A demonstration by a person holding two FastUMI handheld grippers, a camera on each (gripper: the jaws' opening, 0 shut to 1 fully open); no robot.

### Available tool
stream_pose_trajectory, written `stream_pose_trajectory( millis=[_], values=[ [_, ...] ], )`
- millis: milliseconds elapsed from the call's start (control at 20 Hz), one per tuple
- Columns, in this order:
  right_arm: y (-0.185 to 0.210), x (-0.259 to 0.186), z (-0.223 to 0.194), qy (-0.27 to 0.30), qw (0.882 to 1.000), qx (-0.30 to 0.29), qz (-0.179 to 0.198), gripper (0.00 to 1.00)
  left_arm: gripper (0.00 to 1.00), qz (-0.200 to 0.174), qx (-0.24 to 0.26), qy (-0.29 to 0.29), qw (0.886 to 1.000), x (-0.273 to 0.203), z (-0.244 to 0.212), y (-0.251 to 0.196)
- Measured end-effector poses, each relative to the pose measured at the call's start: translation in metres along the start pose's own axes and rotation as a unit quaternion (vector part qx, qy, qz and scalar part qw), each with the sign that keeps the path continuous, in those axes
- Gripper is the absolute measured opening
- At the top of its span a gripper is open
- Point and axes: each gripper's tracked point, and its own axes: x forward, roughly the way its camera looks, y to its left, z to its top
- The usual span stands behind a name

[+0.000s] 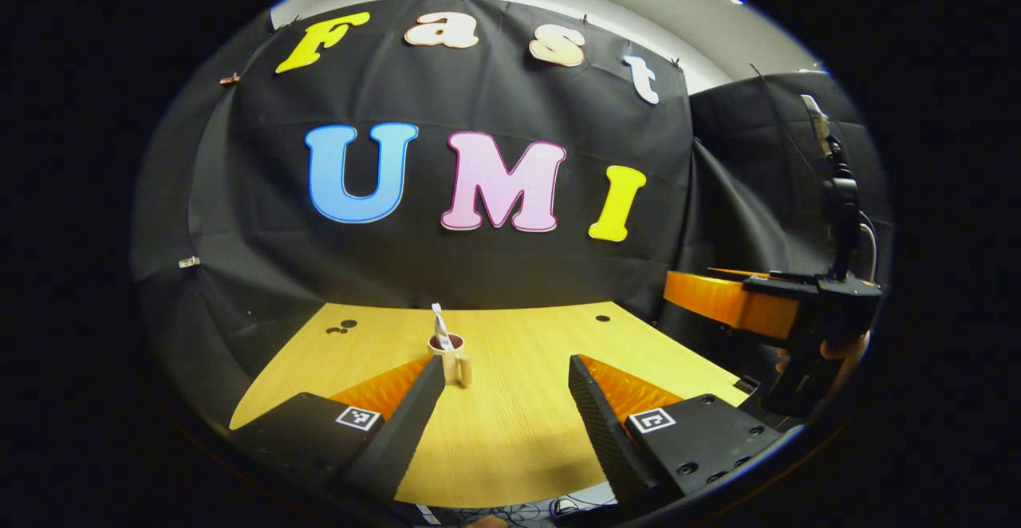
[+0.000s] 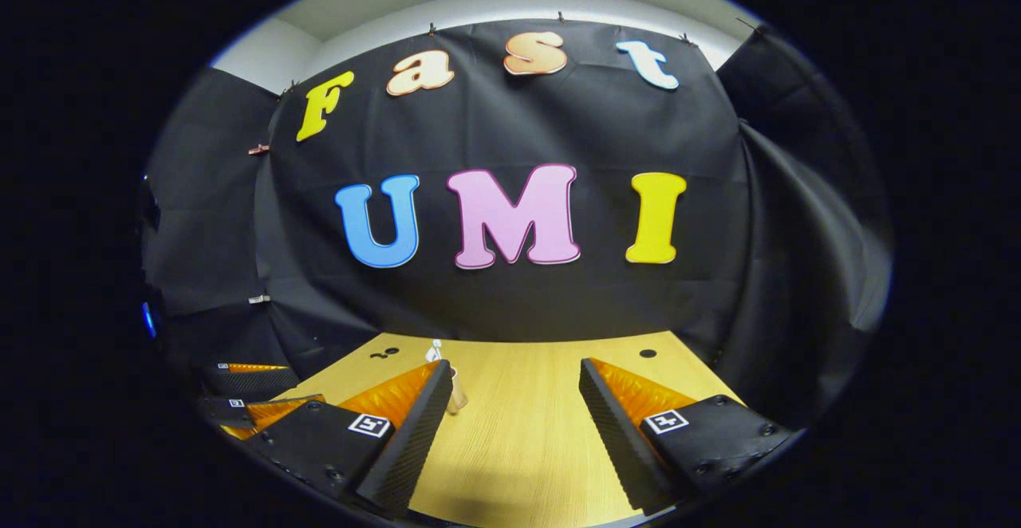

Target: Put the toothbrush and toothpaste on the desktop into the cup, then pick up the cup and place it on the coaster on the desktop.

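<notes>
Black cloth backs the wooden desktop (image 1: 510, 424), where the cup (image 1: 449, 359) stands upright holding a white item. Left gripper (image 1: 506, 400) and right gripper (image 2: 514, 408) hover wide open, empty; grasping the cup should be level, avoiding tipping.

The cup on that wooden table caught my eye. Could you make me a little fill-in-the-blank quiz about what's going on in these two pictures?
1. The cup stands ____ on the desktop.
2. A white item sticks out of the ____.
3. The left gripper has its fingers spread ____, holding nothing.
4. The right gripper holds ____ between its fingers.

Missing words: upright; cup; open; nothing
</notes>
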Motion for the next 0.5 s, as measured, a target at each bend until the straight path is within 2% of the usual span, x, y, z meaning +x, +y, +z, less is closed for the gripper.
stream_pose_trajectory(
  millis=[100, 200, 500],
  values=[
    [0.004, -0.003, -0.001, 0.004, 1.000, 0.006, 0.000, 0.98, 0.98, 0.026, 0.016, -0.020, 0.999, 0.000, 0.009, 0.011],
    [0.004, -0.002, -0.005, 0.012, 1.000, 0.003, -0.004, 0.98, 0.98, 0.035, 0.026, -0.023, 0.999, -0.001, 0.009, 0.013],
    [0.009, 0.006, -0.015, 0.035, 0.999, 0.006, -0.008, 0.98, 0.98, 0.023, 0.009, -0.008, 1.000, 0.009, -0.001, 0.015]
  ],
)
